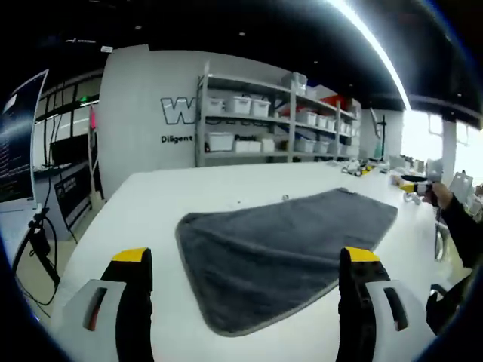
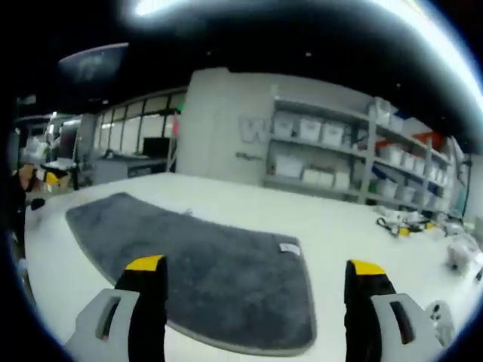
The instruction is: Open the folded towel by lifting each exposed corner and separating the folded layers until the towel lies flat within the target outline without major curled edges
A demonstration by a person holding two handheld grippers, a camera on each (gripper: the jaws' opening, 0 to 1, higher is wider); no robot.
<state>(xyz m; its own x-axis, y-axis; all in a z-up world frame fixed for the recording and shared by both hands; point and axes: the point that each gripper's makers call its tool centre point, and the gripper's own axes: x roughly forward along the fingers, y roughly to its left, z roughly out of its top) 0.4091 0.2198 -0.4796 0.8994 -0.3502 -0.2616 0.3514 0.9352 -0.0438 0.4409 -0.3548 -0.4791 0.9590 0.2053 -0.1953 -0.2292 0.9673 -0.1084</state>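
Left gripper [image 1: 245, 264] and right gripper [image 2: 256, 275] hover wide-jawed, empty, above the grey towel [image 1: 283, 241]; towel spread flat

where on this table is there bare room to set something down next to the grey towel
Bare white table runs between the grey towel and the table's edge facing the shelving rack. In the right gripper view, open table lies beyond the towel's label. It is crowded at the far end, where small tools lie scattered.
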